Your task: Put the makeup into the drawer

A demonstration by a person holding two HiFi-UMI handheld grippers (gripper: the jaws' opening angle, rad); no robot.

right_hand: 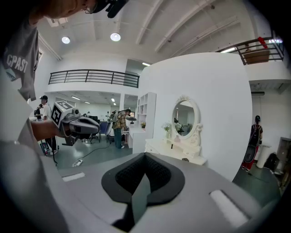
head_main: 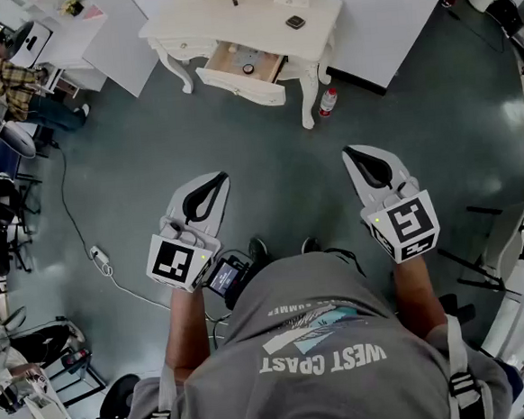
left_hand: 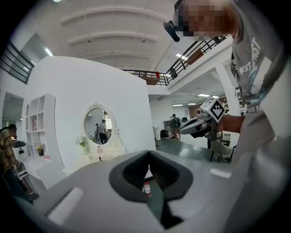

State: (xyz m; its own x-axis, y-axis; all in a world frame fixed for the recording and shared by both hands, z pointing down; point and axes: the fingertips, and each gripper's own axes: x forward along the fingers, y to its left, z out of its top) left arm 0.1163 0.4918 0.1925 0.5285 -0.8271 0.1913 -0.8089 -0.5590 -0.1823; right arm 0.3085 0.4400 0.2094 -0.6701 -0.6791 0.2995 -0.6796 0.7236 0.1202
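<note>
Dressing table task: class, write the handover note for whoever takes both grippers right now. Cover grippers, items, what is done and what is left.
Left gripper: shut, empty.
Right gripper: shut, empty.
Both are held in the air, well short of the dressing table.
Drawer: open, with a small round item inside.
Dark compact: on the tabletop.
Bottle: on the floor by the table leg.
Done: drawer open.
Left: walk up, probably move the compact into the drawer.
</note>
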